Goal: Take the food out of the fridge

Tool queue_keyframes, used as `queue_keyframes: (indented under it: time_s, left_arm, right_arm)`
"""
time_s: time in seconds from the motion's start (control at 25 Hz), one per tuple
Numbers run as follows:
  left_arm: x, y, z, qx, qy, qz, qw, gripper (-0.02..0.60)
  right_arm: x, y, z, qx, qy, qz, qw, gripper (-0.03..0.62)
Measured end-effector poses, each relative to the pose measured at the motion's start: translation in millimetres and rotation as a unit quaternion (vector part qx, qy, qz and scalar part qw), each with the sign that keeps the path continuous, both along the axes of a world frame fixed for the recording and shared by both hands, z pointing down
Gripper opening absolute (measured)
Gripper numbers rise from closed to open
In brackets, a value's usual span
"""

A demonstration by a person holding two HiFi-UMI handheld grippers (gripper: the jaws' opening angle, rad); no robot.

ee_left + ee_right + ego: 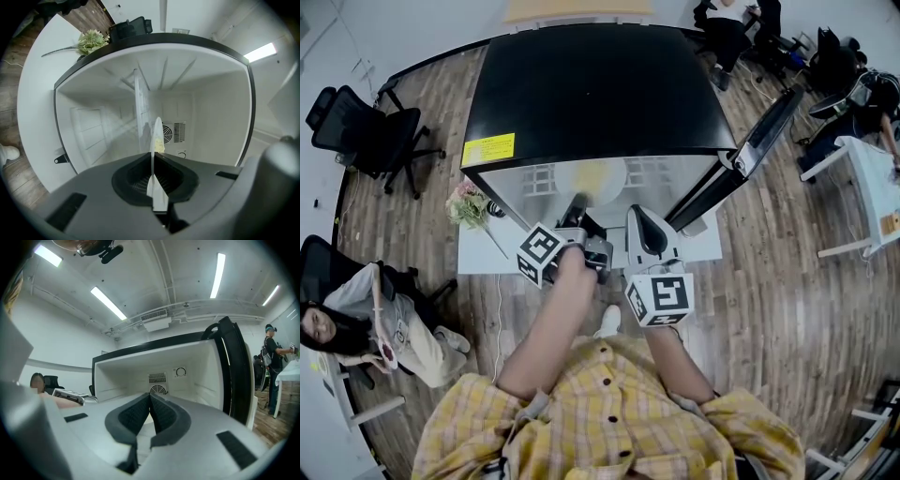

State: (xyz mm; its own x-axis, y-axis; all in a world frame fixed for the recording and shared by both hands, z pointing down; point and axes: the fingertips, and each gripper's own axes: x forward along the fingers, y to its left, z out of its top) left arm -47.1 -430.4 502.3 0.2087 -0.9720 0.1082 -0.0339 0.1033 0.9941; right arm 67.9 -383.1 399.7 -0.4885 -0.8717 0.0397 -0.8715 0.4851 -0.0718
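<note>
A small fridge [600,84] with a black top stands open, its door [759,141] swung out to the right. On its shelf lies a white plate [595,178] with yellow food [592,174] on it. My left gripper [575,217] reaches into the fridge and is shut on the plate's near rim. In the left gripper view the plate [155,136] shows edge-on between the pads, with the food [160,144] on its right face. My right gripper [645,230] hangs just outside the opening, shut on nothing; its pads [161,416] meet in front of the fridge's white inside [187,366].
A bunch of flowers [469,204] lies on the white base left of the fridge. Office chairs [366,127] and a seated person [366,319] are at the left. White tables [872,187] stand at the right, where a person [271,352] stands beyond the door [234,366].
</note>
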Motion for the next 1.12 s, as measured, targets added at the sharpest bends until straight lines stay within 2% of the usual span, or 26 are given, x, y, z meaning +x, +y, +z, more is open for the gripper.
queue_keyframes:
  time_s: [0.52, 0.76, 1.12]
  left_arm:
    - [-9.1, 36.7, -31.6, 0.031, 0.036, -0.014, 0.9988, 0.017]
    - [-7.3, 60.8, -50.2, 0.053, 0.029, -0.008, 0.9981, 0.017]
    - [-7.0, 89.9, -60.3, 0.066, 0.022, -0.004, 0.9976, 0.017]
  right_arm:
    - [-12.2, 18.8, 0.3, 0.000, -0.003, 0.001, 1.000, 0.008]
    - [-13.0, 29.7, -4.0, 0.007, -0.008, 0.005, 1.000, 0.008]
    - [-10.2, 44.7, -2.8, 0.012, -0.007, 0.018, 1.000, 0.008]
